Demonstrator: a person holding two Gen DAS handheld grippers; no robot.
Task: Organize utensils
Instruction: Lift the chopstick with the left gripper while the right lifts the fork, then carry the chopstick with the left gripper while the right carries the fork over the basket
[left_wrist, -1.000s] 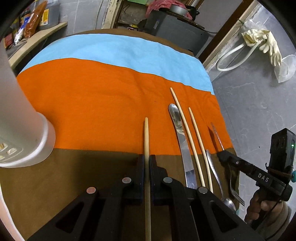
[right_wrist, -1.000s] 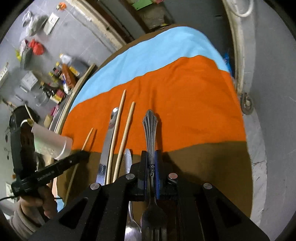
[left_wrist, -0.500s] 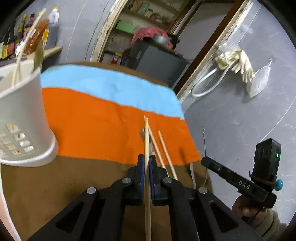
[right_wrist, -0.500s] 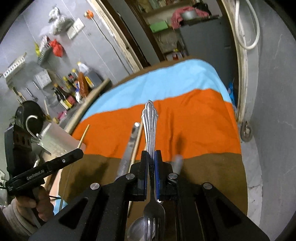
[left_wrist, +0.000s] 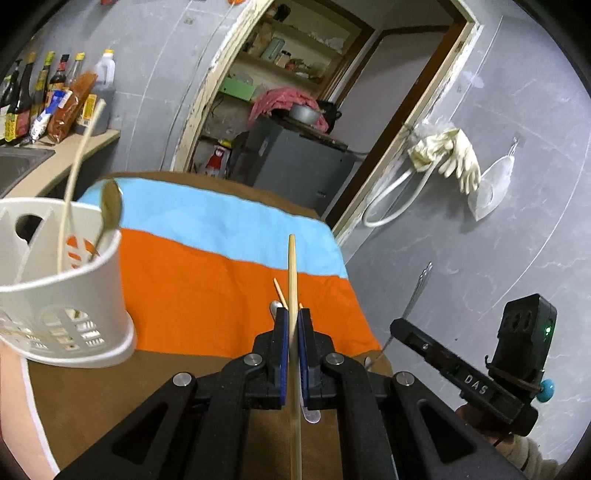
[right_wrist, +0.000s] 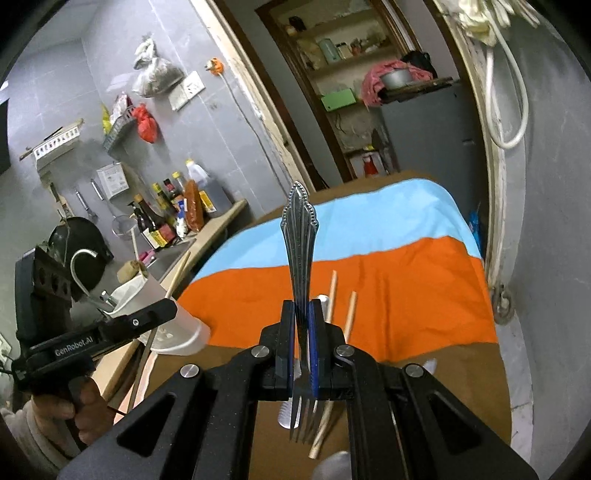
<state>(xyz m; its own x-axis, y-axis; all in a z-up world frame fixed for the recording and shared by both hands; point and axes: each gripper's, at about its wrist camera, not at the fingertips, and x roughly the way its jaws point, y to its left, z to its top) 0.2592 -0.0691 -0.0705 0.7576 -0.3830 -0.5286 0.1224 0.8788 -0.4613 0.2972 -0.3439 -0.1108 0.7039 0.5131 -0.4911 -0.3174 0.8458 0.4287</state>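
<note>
My left gripper is shut on a wooden chopstick, lifted off the table and pointing forward. My right gripper is shut on a silver fork, handle forward, tines behind the jaws. A white utensil holder stands at the left on the cloth, with a chopstick and a spoon in it; it also shows in the right wrist view. Two chopsticks and a knife lie on the orange cloth.
The table's right edge drops to a grey floor. A counter with bottles and a sink is at the left. The right gripper shows at the right of the left wrist view. A doorway with shelves is behind the table.
Both grippers have risen from the table and tilted up, lifting the chopstick and the fork clear of the cloth. The utensil holder has come fully into the left view.
</note>
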